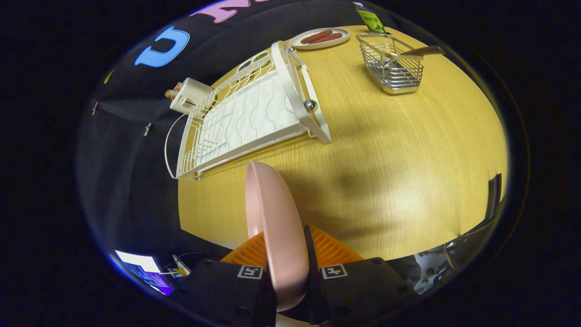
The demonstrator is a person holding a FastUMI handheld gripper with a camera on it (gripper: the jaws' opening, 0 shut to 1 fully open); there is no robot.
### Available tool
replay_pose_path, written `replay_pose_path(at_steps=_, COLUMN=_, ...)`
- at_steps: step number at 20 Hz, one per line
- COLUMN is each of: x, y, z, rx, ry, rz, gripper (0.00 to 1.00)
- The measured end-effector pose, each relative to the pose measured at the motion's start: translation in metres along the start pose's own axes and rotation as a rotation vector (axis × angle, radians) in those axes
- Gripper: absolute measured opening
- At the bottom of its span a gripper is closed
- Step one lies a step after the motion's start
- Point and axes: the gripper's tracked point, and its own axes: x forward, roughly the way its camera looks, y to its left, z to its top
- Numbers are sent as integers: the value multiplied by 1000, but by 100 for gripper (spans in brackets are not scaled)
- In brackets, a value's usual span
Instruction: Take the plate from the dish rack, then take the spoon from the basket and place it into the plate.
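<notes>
Your gripper (290, 272) is clamped on the pink plate (274, 227). Both fingers press on its rim, one on each side. The plate stands on its edge and sticks up and forward from between the fingers. It is in the air, above the wooden table (399, 172).

So the plate is out of the dish rack (245, 118). The job now is to put it down. Just ahead of the fingers there is a big bare patch of table. That looks like a good place. Tip the plate over slowly until it is flat, with the hollow side up. Bring it low before you let go, so it does not drop or wobble. Open the fingers only when the plate rests on the wood.

Keep the plate away from the rack. The white rack lies just past the plate's top edge, and its near corner could catch the rim.

Farther away, on the other side of the table, stands the wire basket (394, 66). The spoon (420, 51) leans in it, with its handle poking out over the rim. Put the plate somewhere between you and the basket. Then the spoon will have a short trip.

Past the rack sits a small plate of sausages (320, 38), and a green bottle (370, 19) stands behind the basket. Leave those alone.
</notes>
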Motion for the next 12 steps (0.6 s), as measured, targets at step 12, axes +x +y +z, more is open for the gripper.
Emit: replay_pose_path(at_steps=12, x=25, y=-6, z=19, rx=76, ry=-60, rz=30, gripper=39)
